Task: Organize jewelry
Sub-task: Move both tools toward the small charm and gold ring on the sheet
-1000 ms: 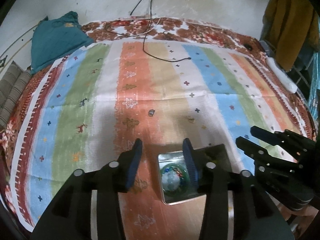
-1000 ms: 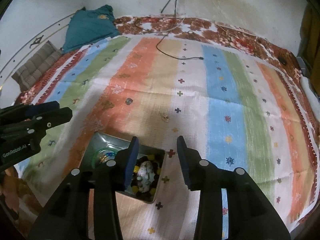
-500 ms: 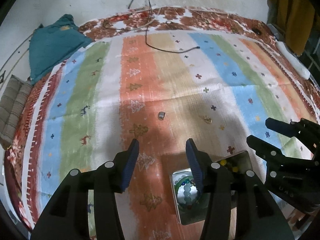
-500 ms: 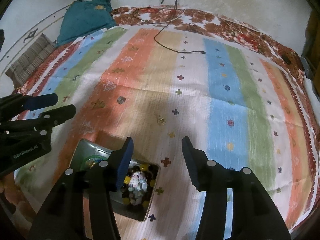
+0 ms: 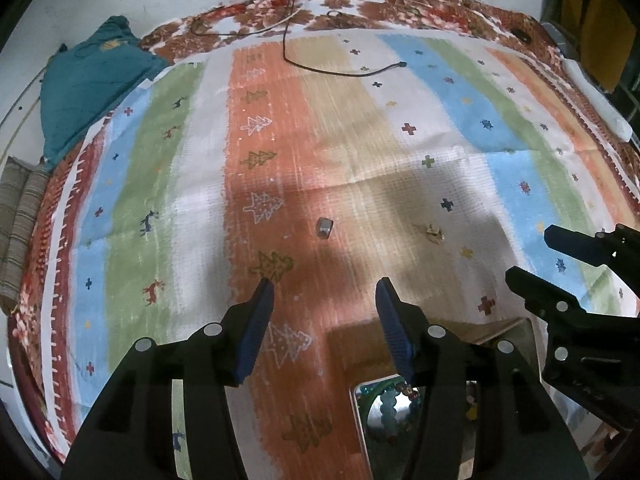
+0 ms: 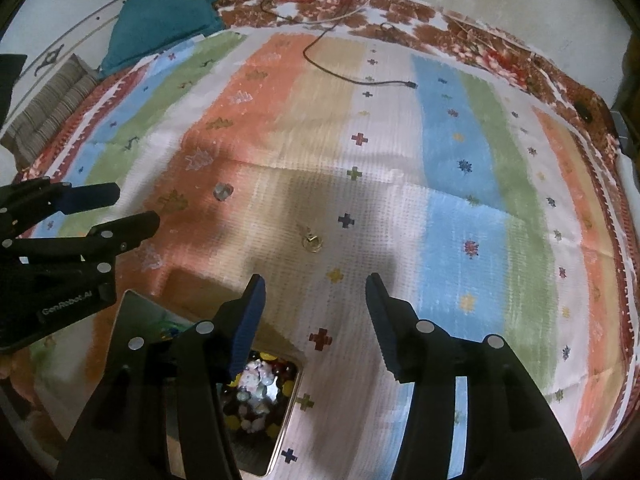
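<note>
Two black two-finger grippers with blue pads, left gripper [image 5: 324, 292] and right gripper [image 6: 314, 286], each with fingers spread apart and nothing between them, above a striped multicoloured woven bedspread [image 6: 460, 200]. One shiny metal rectangular tray [image 6: 286, 412] at the bedspread's near edge, holding beaded bracelets [image 6: 256, 388]. One small silver-grey ring-like piece [image 5: 324, 227] on the orange stripe, apart from the tray. One small gold ring [image 6: 311, 241] on the beige stripe, near mid-bedspread. One black cable [image 5: 340, 72] toward the far edge.
</note>
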The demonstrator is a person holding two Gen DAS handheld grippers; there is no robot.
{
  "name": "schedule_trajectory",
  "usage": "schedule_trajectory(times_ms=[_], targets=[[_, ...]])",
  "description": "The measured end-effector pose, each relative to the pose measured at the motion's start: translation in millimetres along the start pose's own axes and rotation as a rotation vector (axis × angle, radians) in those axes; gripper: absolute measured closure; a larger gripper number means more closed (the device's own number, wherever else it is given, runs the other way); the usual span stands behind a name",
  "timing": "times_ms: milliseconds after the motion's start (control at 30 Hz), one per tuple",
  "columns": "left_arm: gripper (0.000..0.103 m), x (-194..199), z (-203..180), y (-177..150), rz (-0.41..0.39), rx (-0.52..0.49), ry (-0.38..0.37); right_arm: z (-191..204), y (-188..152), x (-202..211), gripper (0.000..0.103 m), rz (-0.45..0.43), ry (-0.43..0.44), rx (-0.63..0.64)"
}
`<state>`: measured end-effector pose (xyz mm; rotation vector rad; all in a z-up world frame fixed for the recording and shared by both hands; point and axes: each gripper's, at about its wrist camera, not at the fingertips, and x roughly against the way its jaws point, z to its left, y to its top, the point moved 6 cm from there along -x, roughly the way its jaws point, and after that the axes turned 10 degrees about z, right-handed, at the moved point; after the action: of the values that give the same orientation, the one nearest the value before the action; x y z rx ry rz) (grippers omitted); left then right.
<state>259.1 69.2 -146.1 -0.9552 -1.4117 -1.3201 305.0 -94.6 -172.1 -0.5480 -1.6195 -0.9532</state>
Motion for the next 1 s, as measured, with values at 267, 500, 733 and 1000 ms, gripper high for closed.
schedule_trajectory(times_ms=[267,500,733,1000], targets=[[0.050,-13.9,-2.4,9.9,0.023,-0.021,0.002,-3.8,6.2,-15.6,0.050,0.042,0.017,-0.006],[0.050,-30.3,-0.8,18.8,0.054,-0.013,-0.025,-6.6,9.6,-27.6,0.050,0.081,0.051,-0.020],[0.050,-44.1,0.1,28.3,0.069,-0.016,-0.039,-6.2,16.7,-40.4,0.050,0.108,0.055,-0.007],[0.050,-65.6,5.8,38.6,0.093,-0.011,-0.051,-8.1,24.2,-63.6,0.050,0.154,0.082,-0.008]])
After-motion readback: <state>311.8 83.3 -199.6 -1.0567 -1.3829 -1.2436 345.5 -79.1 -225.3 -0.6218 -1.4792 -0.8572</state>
